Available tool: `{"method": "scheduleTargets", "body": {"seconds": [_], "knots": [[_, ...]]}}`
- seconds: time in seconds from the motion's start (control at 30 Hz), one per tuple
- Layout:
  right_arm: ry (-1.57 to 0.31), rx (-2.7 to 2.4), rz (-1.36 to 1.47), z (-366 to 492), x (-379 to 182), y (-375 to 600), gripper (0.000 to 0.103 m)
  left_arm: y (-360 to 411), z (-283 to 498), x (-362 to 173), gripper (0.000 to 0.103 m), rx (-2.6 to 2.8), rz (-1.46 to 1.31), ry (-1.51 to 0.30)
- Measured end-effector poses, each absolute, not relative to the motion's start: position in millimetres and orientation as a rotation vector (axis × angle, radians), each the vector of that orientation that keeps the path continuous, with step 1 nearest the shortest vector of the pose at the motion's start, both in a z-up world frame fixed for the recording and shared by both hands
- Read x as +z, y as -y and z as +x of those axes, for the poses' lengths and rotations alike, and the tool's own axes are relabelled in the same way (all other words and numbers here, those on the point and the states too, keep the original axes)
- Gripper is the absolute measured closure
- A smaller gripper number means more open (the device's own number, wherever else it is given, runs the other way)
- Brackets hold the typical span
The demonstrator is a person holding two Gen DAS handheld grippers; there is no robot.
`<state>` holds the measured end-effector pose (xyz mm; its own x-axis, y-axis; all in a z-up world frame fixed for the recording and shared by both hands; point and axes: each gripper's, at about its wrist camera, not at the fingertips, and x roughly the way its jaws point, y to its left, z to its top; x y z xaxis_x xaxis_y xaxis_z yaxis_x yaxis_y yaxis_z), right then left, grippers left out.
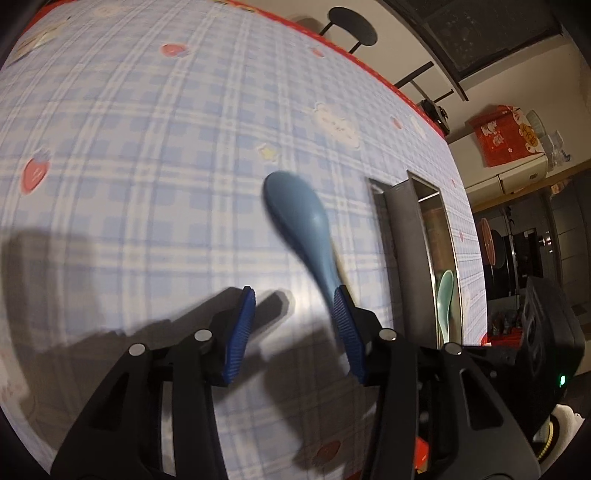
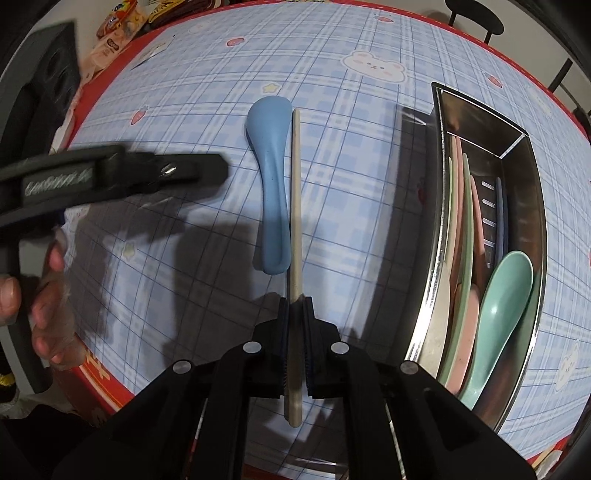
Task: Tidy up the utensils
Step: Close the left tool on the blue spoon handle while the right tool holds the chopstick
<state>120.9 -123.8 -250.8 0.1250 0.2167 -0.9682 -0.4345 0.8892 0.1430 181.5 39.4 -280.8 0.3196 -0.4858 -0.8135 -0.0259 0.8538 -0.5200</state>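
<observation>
A blue spoon (image 2: 271, 166) lies on the checked tablecloth (image 2: 351, 184), bowl away from me. A beige chopstick (image 2: 296, 184) lies right beside it, and my right gripper (image 2: 295, 306) is shut on its near end. My left gripper (image 2: 207, 170) hovers to the left of the spoon, apart from it. In the left wrist view my left gripper (image 1: 295, 317) stands open above the cloth, and the blue spoon (image 1: 295, 210) runs past its right pad (image 1: 347, 332). To the right, a metal tray (image 2: 441, 184) holds a green spoon (image 2: 506, 291) and several pastel utensils.
A person's hand (image 2: 44, 295) grips the left tool at the table's red front edge (image 2: 99, 373). Snack packets (image 2: 118, 22) lie at the far left corner. A black stool (image 1: 352, 26) stands beyond the table. The metal tray (image 1: 402, 229) with the green spoon (image 1: 444, 295) is right of my left gripper.
</observation>
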Motion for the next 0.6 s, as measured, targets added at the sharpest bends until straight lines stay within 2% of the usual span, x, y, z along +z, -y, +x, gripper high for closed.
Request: {"method": "scheduleTargets", "body": {"seconds": [0.43, 0.6], "knots": [[-1.333, 0.499, -0.206, 118, -251, 139, 0.095, -16, 212, -281, 0.057, -0.296, -0.432, -1.194], [-1.329, 0.504, -0.193, 117, -249, 141, 0.095, -11, 214, -282, 0.061, -0.283, -0.406, -1.18]]}}
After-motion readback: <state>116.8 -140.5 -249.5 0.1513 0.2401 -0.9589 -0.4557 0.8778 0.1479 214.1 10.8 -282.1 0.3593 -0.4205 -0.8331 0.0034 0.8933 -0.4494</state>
